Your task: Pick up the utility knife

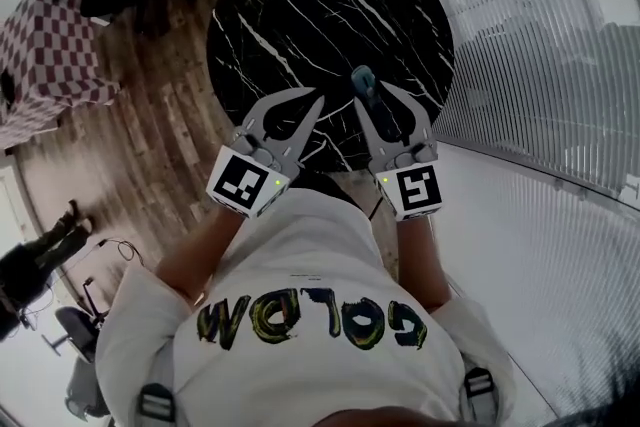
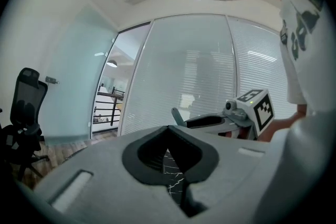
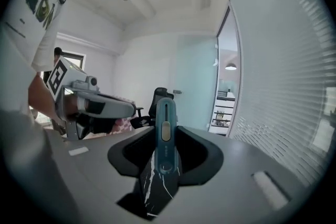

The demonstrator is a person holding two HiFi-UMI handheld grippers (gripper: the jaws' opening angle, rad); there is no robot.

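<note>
Grip the slim teal utility knife (image 3: 165, 113) firmly in your right tongs (image 3: 167, 132) above the black marble desk (image 1: 300, 5); left tongs (image 1: 316, 103) closed, empty.

Utility knife (image 1: 363, 80) mostly hidden between right gripper (image 1: 372, 97) fingers (image 1: 418, 118); table (image 1: 300, 5) near rim covered.

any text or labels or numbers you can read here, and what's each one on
"GOLOM", or close to it: large yellow-green letters on the person's white shirt, upside down in the head view; the last two letters are uncertain.
Small dark line of print above that word on the shirt: too small to read.
Cubes on the left gripper and right gripper: black-and-white square patterns only, no letters.
Utility knife: no print I can read.
</note>
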